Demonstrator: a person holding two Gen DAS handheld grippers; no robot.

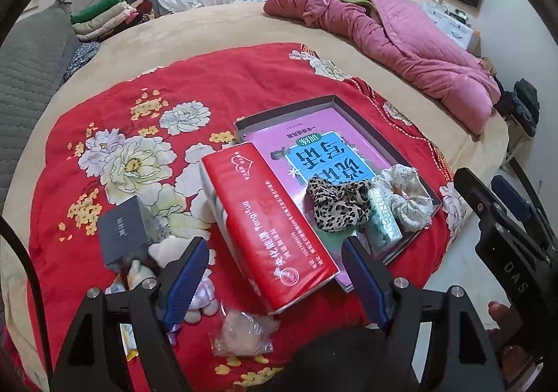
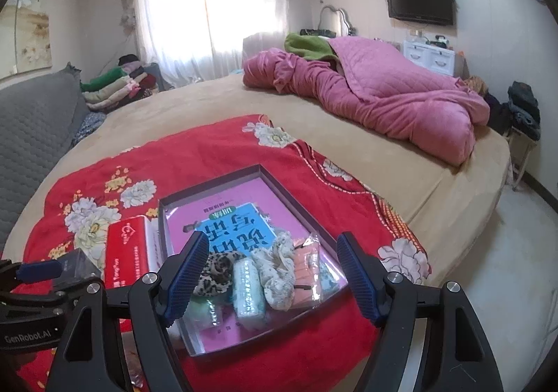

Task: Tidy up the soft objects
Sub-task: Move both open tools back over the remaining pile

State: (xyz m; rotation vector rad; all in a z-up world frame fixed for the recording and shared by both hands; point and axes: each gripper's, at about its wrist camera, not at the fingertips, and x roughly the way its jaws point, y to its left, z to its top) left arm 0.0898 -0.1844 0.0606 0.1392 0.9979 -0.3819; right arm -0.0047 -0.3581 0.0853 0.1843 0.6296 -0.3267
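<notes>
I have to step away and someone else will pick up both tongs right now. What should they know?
Left tongs: open, empty, hovering around the near end of the red tissue pack.
Right tongs: open, empty, over the near end of the tray.
Done: leopard scrunchie, floral scrunchie, mint tissue packet and an orange bagged item lie in the tray on the pink book.
Left: the tissue pack, the white plush toy and the bagged pink item are on the red quilt.
</notes>
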